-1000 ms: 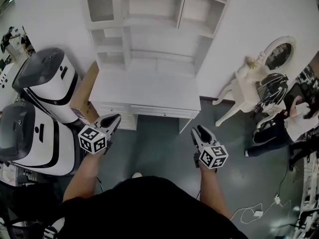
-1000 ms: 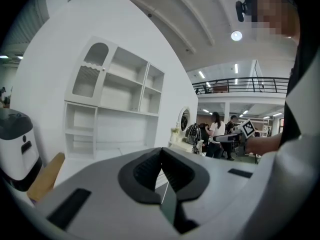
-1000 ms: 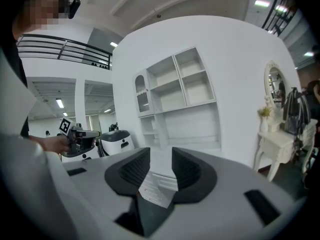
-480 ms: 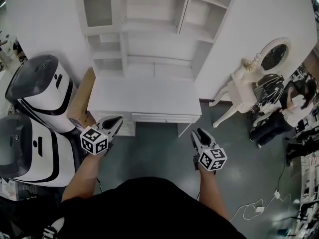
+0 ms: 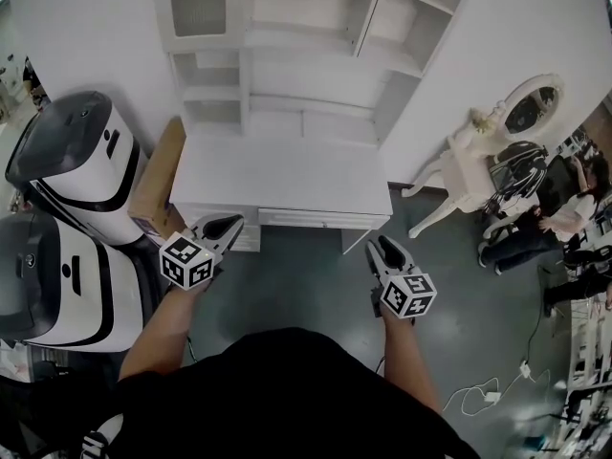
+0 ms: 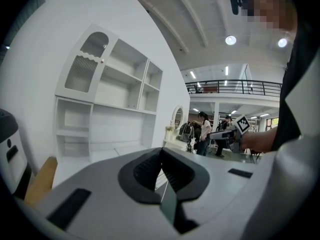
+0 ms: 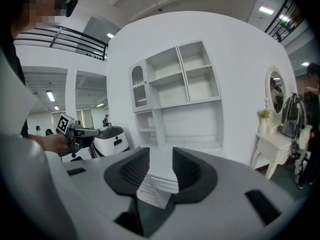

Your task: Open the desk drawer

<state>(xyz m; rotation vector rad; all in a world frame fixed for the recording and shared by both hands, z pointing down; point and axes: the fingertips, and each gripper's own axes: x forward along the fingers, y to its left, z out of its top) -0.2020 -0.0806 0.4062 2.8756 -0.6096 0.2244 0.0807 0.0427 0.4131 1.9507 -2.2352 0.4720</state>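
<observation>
The white desk (image 5: 277, 175) with a shelf hutch stands against the wall. Its long drawer (image 5: 320, 220) sits shut in the front edge. My left gripper (image 5: 222, 226) hovers just before the desk's left front corner, clear of it; in the left gripper view (image 6: 161, 154) its jaws meet at the tips, with nothing held. My right gripper (image 5: 387, 250) hangs off the desk's right front corner, a short way out from it. In the right gripper view (image 7: 161, 156) its jaws are apart and opening, nothing between them, with the drawer (image 7: 159, 183) showing beyond the gap.
Two large white-and-black machines (image 5: 72, 161) (image 5: 48, 275) stand at the left, with a cardboard box (image 5: 158, 185) beside the desk. A white dressing table with a mirror (image 5: 478, 165) is at the right, people (image 5: 564, 223) beyond it, and cables (image 5: 488, 395) on the floor.
Both grippers have moved a little forward, towards the desk's front edge. The drawer stays shut.
</observation>
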